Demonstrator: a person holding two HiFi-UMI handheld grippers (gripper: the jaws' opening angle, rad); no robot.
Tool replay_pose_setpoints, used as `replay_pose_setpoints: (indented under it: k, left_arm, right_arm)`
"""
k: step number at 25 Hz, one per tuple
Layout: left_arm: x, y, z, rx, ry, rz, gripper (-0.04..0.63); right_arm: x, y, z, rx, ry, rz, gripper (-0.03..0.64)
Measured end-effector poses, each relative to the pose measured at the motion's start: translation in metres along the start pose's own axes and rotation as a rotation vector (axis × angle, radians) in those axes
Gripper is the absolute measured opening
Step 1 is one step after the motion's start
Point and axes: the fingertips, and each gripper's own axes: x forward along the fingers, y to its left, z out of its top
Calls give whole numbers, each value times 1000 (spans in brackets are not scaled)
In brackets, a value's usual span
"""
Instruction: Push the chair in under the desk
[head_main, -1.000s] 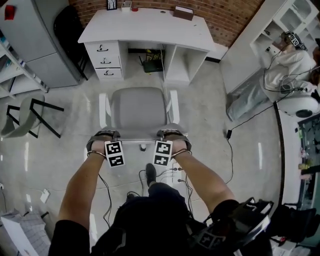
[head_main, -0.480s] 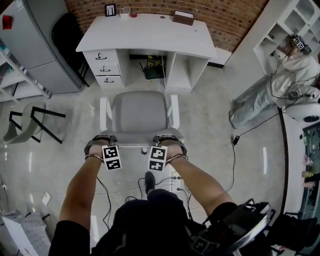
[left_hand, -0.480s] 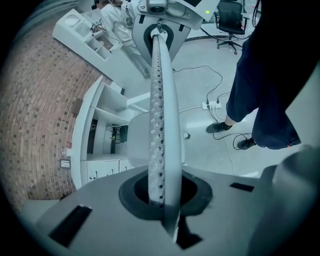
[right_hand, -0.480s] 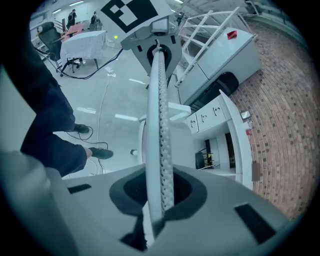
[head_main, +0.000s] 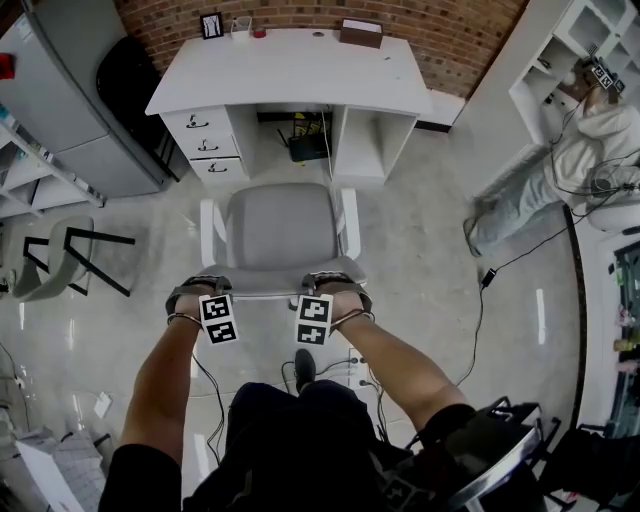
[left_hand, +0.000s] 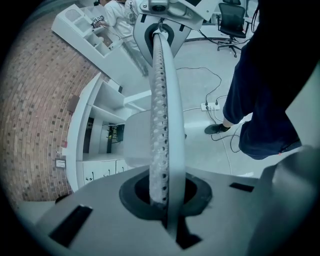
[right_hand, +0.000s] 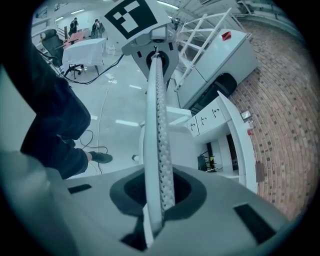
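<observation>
A grey-seated chair (head_main: 280, 228) with white arms stands in front of the white desk (head_main: 290, 70), facing the knee gap. Both grippers hold the top edge of its backrest (head_main: 270, 293). My left gripper (head_main: 200, 286) is shut on the backrest's left end, and the perforated edge (left_hand: 162, 100) runs straight out of its jaws (left_hand: 162, 192). My right gripper (head_main: 335, 283) grips the right end. Its jaws (right_hand: 159, 192) are still closing, with the backrest edge (right_hand: 157, 110) between them.
Drawers (head_main: 205, 145) fill the desk's left side, and a black device (head_main: 305, 140) sits in the knee gap. A grey cabinet (head_main: 70, 110) and a black-framed chair (head_main: 60, 255) stand at left. Right of the chair are floor cables (head_main: 480, 290) and a person (head_main: 590, 140).
The chair has rolled a little closer to the desk with both grippers staying on the backrest. The person at right has shifted slightly.
</observation>
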Motion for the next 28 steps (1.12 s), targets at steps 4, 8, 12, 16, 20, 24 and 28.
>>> replay_pose_setpoints:
  k: [4,8,12,16,20,24,28]
  left_arm:
    - [1,4,3,-6,-2,14,12]
    - [3,8,5,-8,7,13,12]
    - [6,12,6,-9,8,16,12]
    - [9,19,7,-11,8,13,12]
    - [13,26,8,-15,10,14,12]
    - [18,33,12,-24,12,-9,12]
    - [27,48,19,-29,-6,-2,12]
  right_arm:
    - [0,-3,-3,-5,1,-5,41]
    - [1,-7,-6,2,3,8,41]
    - [3,-10,-8,4,0,8,41]
    - [6,-18,-10,2,-4,-10,41]
    - [10,-27,-13,-2,1,-23,41]
    - [16,-36,-19,4,12,-22,43]
    - [25,-51,-28,20,25,19,49]
